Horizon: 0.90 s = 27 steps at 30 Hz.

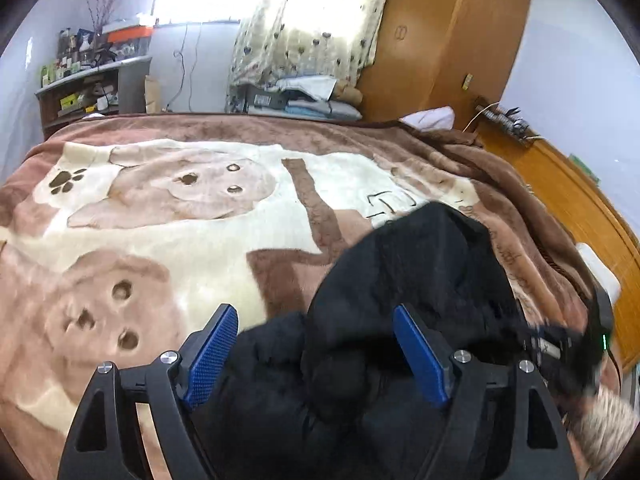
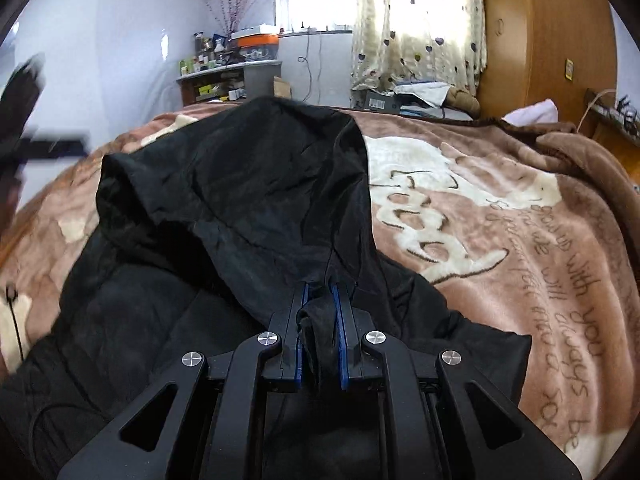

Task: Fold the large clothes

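Right claw (image 2: 320,312) clamped on black jacket (image 2: 240,184) edge; left claw (image 1: 316,356) apart over it. Thin pinch may slip, dropping the fold.

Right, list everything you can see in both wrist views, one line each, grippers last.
black padded hooded jacket: one, black, lying rumpled on the blanket.
brown and cream plush puppy-print blanket: one, covering the bed.
heart-patterned cream curtain: one, over the bright window.
orange-brown wooden wardrobe: one, far right beside the curtain.
cluttered dark wooden shelf unit: one, far left past the bed.
pile of folded linens and boxes: one, pale blue and white, below the curtain.
left gripper: black with blue pads, open, jacket fabric between the spread fingers.
right gripper: black with blue pads, shut on a fold of the jacket.
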Each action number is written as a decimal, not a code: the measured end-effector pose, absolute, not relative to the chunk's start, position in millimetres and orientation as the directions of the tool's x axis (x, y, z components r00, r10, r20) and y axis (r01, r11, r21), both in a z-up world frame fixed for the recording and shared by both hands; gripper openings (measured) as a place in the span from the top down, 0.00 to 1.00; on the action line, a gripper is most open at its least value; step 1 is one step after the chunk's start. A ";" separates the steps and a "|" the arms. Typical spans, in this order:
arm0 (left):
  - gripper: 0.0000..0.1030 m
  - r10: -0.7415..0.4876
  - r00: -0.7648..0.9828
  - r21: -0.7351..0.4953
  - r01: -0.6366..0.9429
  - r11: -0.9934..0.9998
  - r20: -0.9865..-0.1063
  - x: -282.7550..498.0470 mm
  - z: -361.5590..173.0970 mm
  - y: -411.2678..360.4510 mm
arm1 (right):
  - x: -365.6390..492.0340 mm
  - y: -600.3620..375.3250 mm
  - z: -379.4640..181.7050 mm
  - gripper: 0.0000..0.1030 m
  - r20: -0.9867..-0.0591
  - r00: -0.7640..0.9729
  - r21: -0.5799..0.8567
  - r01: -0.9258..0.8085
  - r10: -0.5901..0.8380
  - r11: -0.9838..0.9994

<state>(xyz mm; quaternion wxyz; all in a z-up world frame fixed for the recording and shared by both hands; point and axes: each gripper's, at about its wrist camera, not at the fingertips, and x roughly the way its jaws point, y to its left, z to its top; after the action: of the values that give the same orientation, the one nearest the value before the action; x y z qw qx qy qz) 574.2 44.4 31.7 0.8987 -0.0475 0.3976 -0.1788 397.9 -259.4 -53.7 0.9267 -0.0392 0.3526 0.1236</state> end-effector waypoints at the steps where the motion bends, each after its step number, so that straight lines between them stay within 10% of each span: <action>1: 0.22 -0.367 0.616 -0.228 0.295 0.928 -0.697 586.2 34.1 33.3 | 394.1 -259.2 -55.0 0.88 -0.664 0.719 0.015 -0.258 0.203 0.966; 8: 0.23 -0.261 0.421 -0.079 0.401 0.912 -0.869 635.3 7.4 -54.3 | 379.3 -263.3 -68.6 0.88 -0.670 0.713 0.008 -0.272 0.206 0.962; 11: 0.44 -0.272 0.380 -0.106 0.403 0.909 -0.884 634.2 -5.0 -69.6 | 374.4 -262.6 -73.1 0.88 -0.670 0.710 0.024 -0.270 0.216 0.962; 14: 0.85 -0.220 0.375 -0.044 0.425 0.904 -0.901 622.9 -13.5 -79.3 | 368.3 -259.4 -72.9 0.88 -0.670 0.711 0.010 -0.278 0.213 0.960; 27: 0.93 -0.334 0.670 0.066 0.496 0.866 -0.663 488.3 45.4 -66.4 | 338.5 -251.5 -12.7 0.80 -0.626 0.689 0.235 -0.280 0.365 0.931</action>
<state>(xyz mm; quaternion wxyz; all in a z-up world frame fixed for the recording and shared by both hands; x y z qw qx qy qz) 488.3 -66.4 45.4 0.9057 0.1212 0.3354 -0.2292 338.5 -251.5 -12.7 0.9170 0.0604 0.3529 0.1757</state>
